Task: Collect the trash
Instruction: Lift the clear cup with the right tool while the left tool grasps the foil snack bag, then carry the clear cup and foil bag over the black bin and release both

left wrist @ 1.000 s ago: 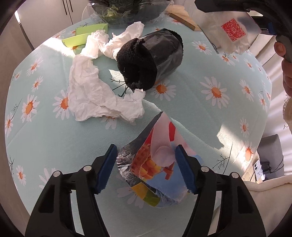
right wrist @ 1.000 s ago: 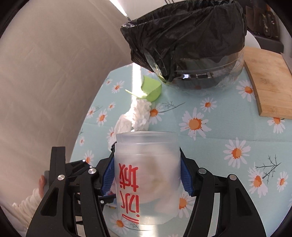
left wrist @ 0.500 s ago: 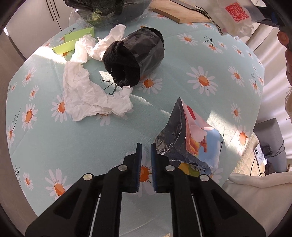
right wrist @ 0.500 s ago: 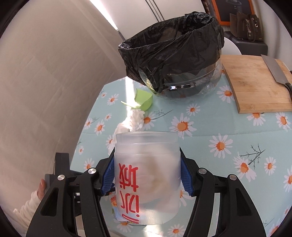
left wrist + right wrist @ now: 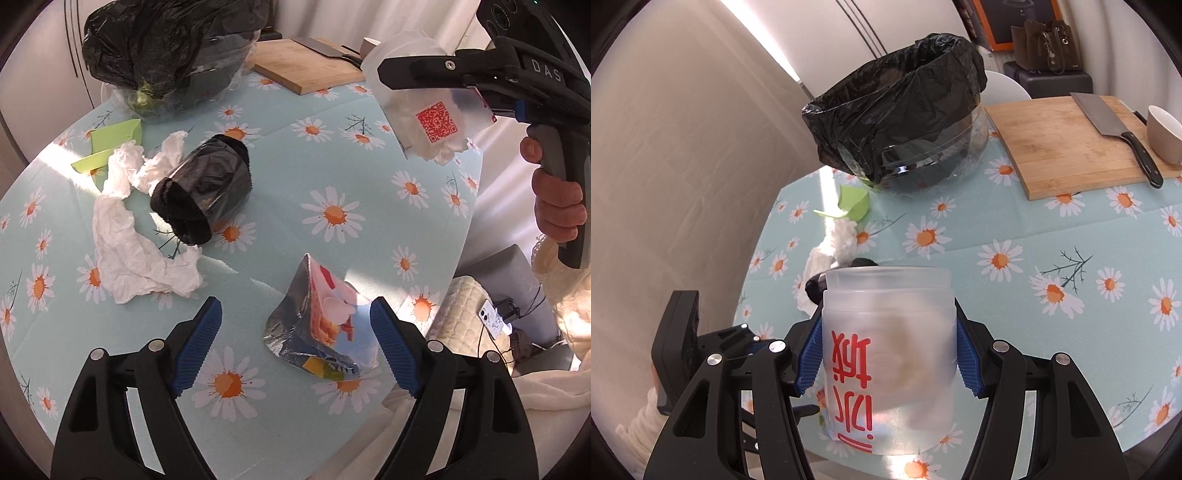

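We see a crumpled foil snack wrapper [image 5: 317, 328] lower centre, white tissue [image 5: 129, 251] at left, a frosted plastic cup [image 5: 890, 354] — red-lettered, upright — and the black-lined bin [image 5: 897, 125] at top.

Counted: one lined bin [image 5: 901, 122], one frosted cup [image 5: 888, 354], one snack wrapper [image 5: 321, 325], one black cup [image 5: 207, 188], one board [image 5: 1067, 144], one cleaver [image 5: 1115, 129], one bowl [image 5: 1163, 133].

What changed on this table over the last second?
The left tool shut beside the snack bag, missing it, then reopened around it. The right tool raised its cup toward the bin. Tissue stayed put.
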`<state>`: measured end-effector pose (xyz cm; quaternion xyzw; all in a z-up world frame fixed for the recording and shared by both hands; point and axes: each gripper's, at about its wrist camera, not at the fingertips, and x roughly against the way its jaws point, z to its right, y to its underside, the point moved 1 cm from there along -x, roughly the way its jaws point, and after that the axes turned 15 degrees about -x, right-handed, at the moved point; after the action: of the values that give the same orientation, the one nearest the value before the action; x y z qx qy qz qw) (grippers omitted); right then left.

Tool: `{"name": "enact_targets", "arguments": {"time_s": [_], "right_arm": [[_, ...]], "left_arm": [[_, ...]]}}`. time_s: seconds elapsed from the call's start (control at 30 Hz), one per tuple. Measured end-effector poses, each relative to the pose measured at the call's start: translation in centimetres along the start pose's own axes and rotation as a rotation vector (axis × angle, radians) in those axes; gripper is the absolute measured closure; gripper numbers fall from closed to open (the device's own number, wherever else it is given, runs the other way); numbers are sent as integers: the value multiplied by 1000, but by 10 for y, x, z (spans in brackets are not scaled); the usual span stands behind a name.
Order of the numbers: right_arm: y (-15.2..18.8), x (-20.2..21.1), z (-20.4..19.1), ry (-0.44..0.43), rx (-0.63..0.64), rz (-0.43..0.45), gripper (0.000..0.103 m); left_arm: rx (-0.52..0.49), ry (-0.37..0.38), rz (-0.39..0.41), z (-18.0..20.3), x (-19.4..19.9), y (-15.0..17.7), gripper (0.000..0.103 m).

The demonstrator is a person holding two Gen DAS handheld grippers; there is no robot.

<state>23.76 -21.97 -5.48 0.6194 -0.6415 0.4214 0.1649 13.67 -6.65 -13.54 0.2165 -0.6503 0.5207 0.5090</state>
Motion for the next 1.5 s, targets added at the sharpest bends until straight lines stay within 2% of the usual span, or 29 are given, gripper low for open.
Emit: {"name": "enact_targets", "arguments": {"time_s": [0.03, 0.13, 0.2, 0.23, 0.27, 0.33, 0.37, 0.5, 0.77, 1.13, 1.5], "right_arm": [[1, 4, 2, 8, -7, 12, 46], [4, 18, 10, 15, -33, 38, 46], [6, 26, 15, 35, -41, 55, 46], [8, 30, 17, 45, -46, 63, 46], [10, 33, 19, 51, -54, 70, 46], [15, 39, 25, 56, -73, 74, 46], [17, 42, 26, 65, -79, 79, 46], [26, 50, 30, 104, -81, 100, 46], [34, 56, 31, 93, -108, 119, 46], [33, 57, -2, 82, -40, 142, 46], [38, 69, -34, 44, 5, 188, 46]], "left_arm": [[-22, 5, -2, 4, -3, -2, 25], [-42, 89, -41, 15, -20, -1, 40], [-50, 95, -78, 18, -32, -1, 50], [-45, 91, -94, 18, -38, 0, 60], [-35, 107, -110, 18, -44, 0, 75], [-6, 143, -118, 15, -49, 1, 91], [2, 164, -116, 15, -49, 1, 93], [-22, 162, -114, 18, -45, 2, 94], [-33, 117, -109, 6, -23, 7, 96], [-3, 22, -86, -24, 11, 21, 98], [-17, -68, -41, -39, 60, 19, 100]]}}
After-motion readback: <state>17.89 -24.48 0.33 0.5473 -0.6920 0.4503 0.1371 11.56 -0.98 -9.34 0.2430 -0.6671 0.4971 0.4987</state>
